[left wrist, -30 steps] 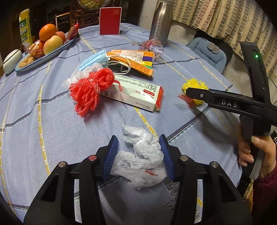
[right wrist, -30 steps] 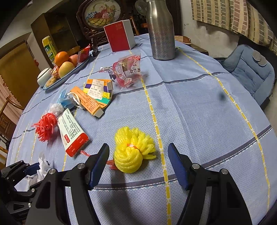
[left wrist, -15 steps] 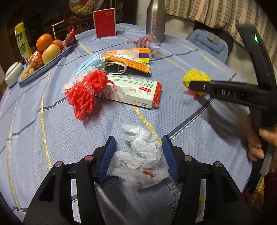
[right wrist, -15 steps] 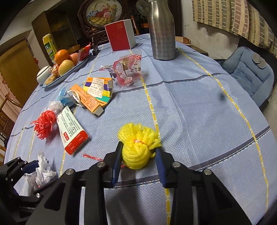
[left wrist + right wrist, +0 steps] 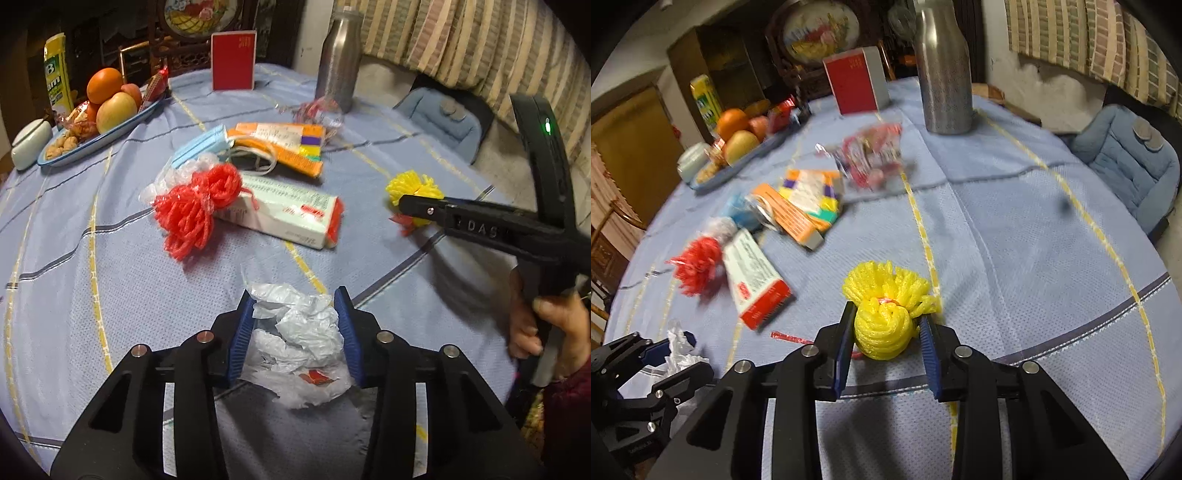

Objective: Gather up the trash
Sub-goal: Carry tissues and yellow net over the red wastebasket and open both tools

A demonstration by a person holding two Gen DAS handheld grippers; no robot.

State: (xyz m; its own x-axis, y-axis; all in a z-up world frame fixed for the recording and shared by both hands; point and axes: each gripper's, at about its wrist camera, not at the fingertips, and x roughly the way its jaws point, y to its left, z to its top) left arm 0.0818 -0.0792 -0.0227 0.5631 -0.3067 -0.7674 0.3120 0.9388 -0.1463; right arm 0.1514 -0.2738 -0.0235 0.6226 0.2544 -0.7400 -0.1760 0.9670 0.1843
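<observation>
My left gripper [image 5: 295,314] is shut on a crumpled white plastic wrapper [image 5: 299,339] near the table's front edge. My right gripper [image 5: 886,325] is shut on a yellow foam fruit net [image 5: 886,314], which also shows in the left wrist view [image 5: 413,188] with the right gripper's finger [image 5: 424,208] across it. On the blue tablecloth [image 5: 110,277] lie a red foam net [image 5: 195,206], a white and red carton [image 5: 288,214], an orange box [image 5: 280,147], a blue face mask [image 5: 199,147] and a clear snack wrapper [image 5: 871,158].
A fruit tray [image 5: 99,140] with an orange and apples stands at the back left. A steel flask [image 5: 338,74] and a red box [image 5: 232,61] stand at the back. A blue cushioned chair [image 5: 1123,166] is right of the table.
Both grippers have closed: the left on the white wrapper, the right on the yellow net. Both now appear slightly raised and the right view is blurred by motion.
</observation>
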